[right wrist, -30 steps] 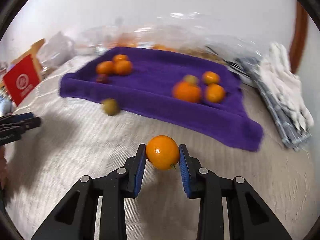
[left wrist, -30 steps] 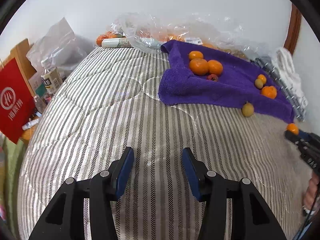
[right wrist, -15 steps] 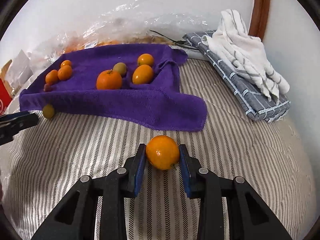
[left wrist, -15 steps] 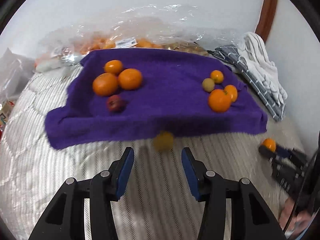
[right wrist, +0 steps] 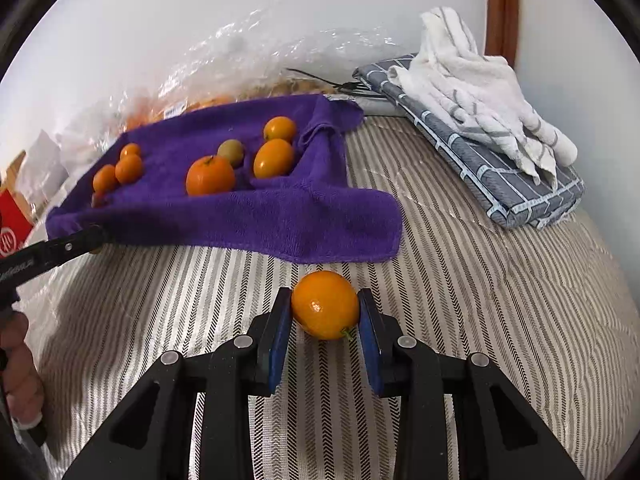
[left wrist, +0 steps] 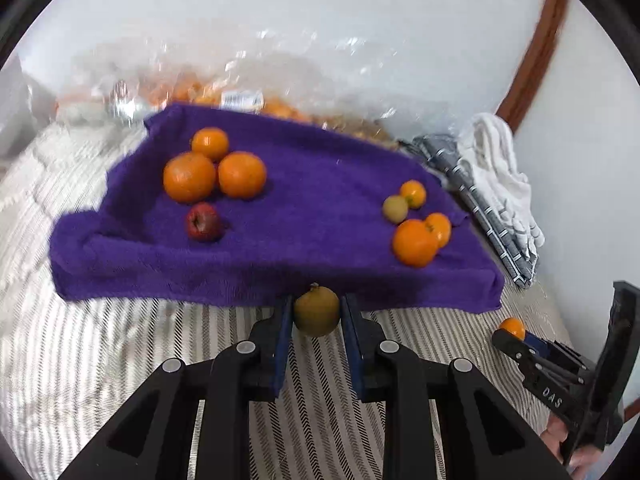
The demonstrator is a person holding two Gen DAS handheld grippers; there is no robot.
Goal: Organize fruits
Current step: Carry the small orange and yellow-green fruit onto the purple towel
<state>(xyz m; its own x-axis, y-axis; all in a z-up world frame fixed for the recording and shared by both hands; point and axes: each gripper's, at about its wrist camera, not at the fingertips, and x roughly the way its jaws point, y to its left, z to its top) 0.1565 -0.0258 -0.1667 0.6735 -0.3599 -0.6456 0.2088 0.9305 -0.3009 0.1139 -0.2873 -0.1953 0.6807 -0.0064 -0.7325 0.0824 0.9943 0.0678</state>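
Observation:
A purple towel lies on the striped bed and also shows in the right wrist view. On it sit three oranges and a small red fruit at the left, and several small oranges with a green fruit at the right. My left gripper is shut on a yellow-green fruit at the towel's front edge. My right gripper is shut on an orange just off the towel's right corner.
A clear plastic bag with oranges lies behind the towel against the wall. A folded grey checked cloth with a white towel on it lies at the right. A red box stands at the far left.
My left gripper swung right toward the towel, closed in on the yellow-green fruit and shut on it. My right gripper kept the orange and moved slightly nearer the towel corner.

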